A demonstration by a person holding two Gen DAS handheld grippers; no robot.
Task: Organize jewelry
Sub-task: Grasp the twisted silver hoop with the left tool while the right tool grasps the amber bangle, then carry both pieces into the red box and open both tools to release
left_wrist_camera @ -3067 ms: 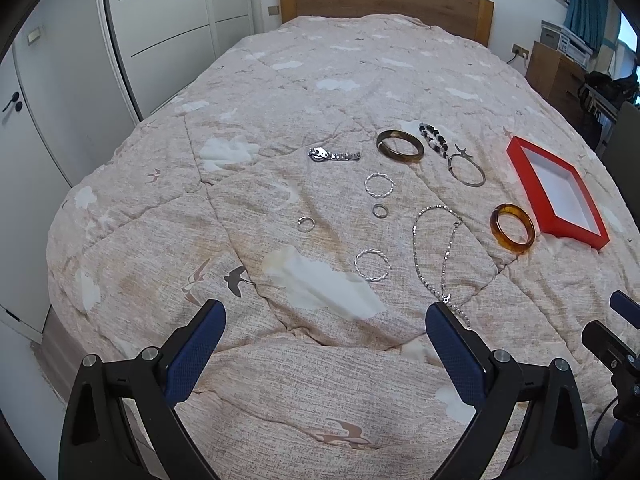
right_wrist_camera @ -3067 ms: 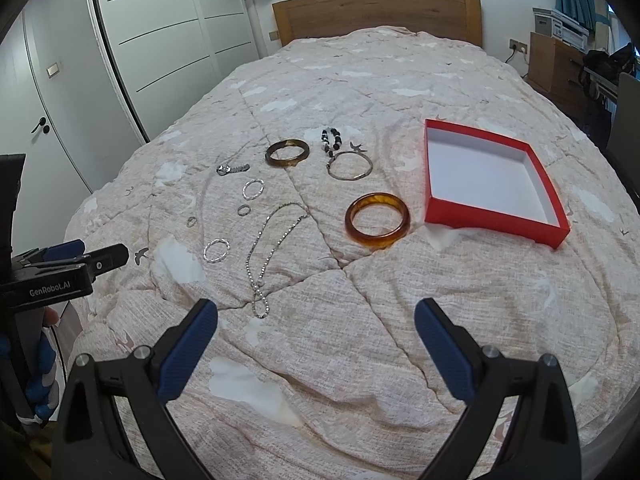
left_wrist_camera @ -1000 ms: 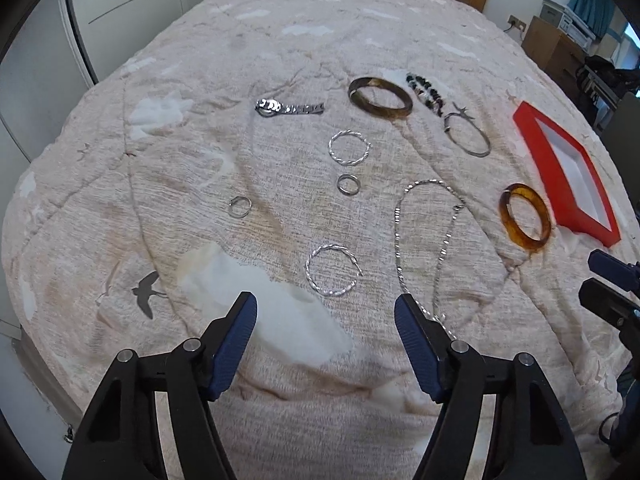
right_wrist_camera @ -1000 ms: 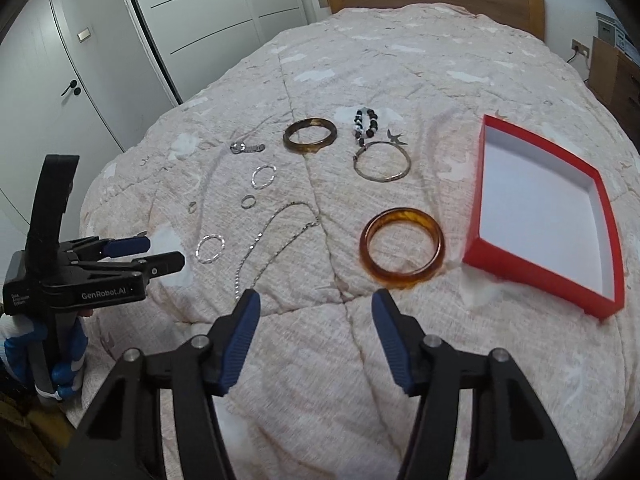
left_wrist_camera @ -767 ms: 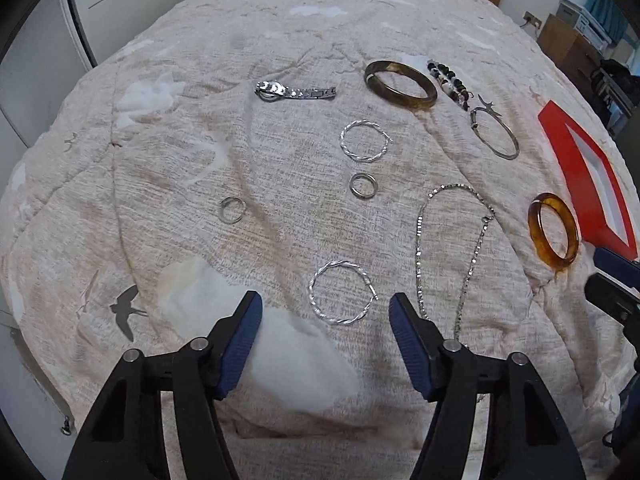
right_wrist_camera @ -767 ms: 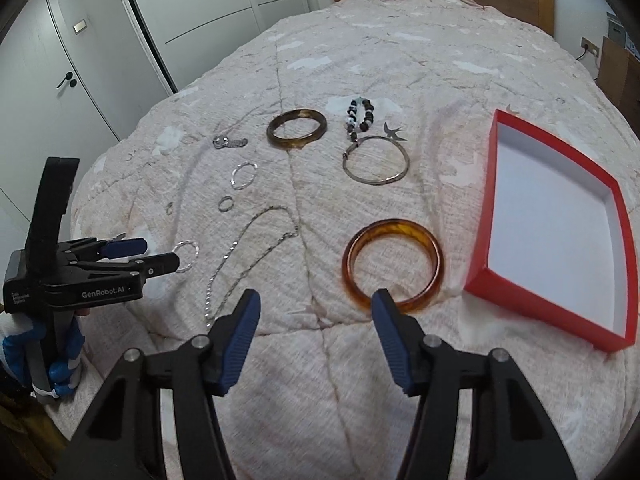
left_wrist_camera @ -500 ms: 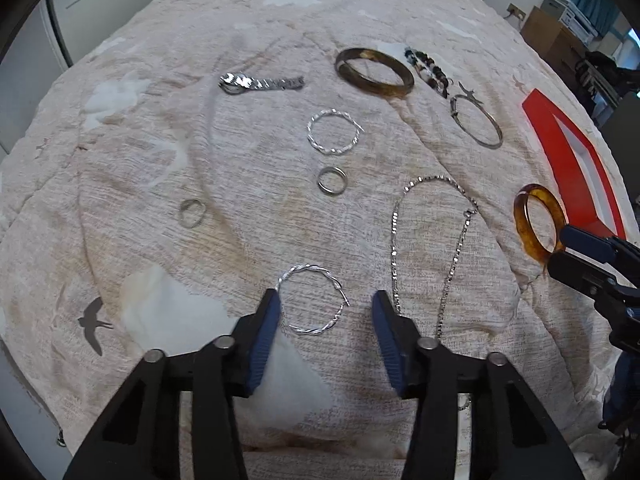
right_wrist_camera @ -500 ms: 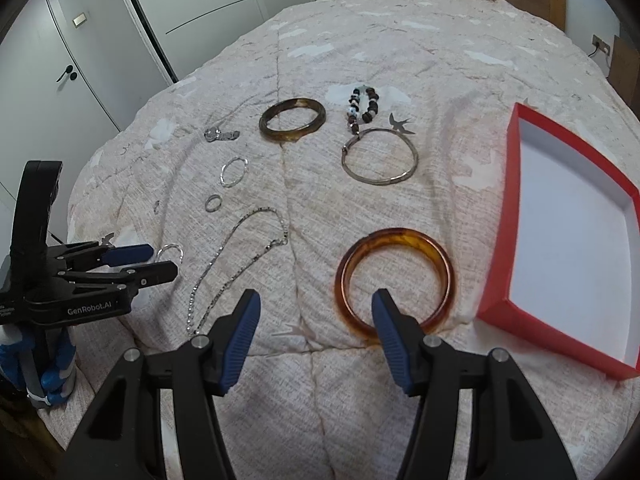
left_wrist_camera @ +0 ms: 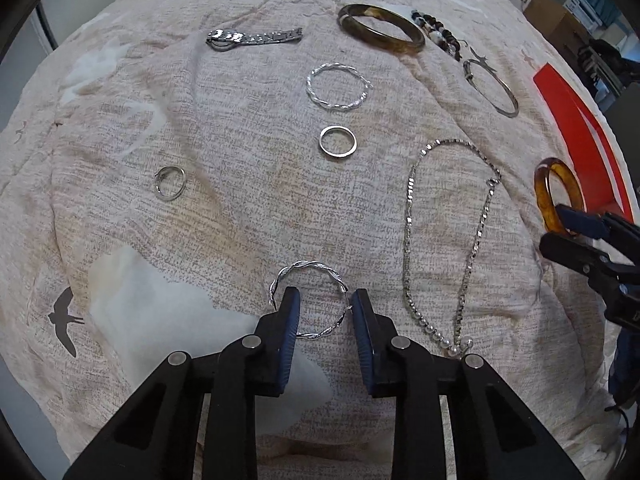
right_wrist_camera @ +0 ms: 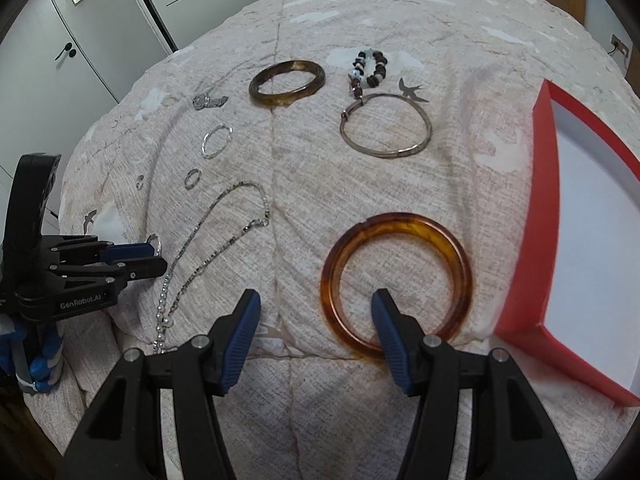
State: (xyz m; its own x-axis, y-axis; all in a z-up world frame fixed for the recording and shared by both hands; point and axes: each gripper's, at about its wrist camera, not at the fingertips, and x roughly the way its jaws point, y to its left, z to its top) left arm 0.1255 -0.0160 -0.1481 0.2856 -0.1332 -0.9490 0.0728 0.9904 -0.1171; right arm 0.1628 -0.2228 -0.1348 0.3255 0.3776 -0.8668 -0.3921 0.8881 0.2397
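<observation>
Jewelry lies spread on a beige bedspread. My left gripper [left_wrist_camera: 323,304] is open, its pads straddling the near half of a twisted silver hoop [left_wrist_camera: 308,272]. My right gripper [right_wrist_camera: 316,312] is open; its right pad sits inside an amber bangle [right_wrist_camera: 396,220], its left pad outside the bangle's left rim. A red box with a white inside [right_wrist_camera: 592,216] lies just right of the bangle. A silver chain necklace [right_wrist_camera: 216,240] lies between the two grippers and also shows in the left wrist view [left_wrist_camera: 452,224].
Farther back lie a dark bangle [right_wrist_camera: 287,82], a beaded bracelet [right_wrist_camera: 370,67], a thin silver bangle [right_wrist_camera: 386,125], a second twisted hoop [left_wrist_camera: 337,86], two small rings [left_wrist_camera: 338,141], [left_wrist_camera: 170,182] and a watch-like band [left_wrist_camera: 252,38]. White wardrobe doors [right_wrist_camera: 100,12] stand left of the bed.
Both grippers have moved forward and down toward the bedspread. The left jaws have narrowed around the twisted hoop. The right gripper has reached the amber bangle.
</observation>
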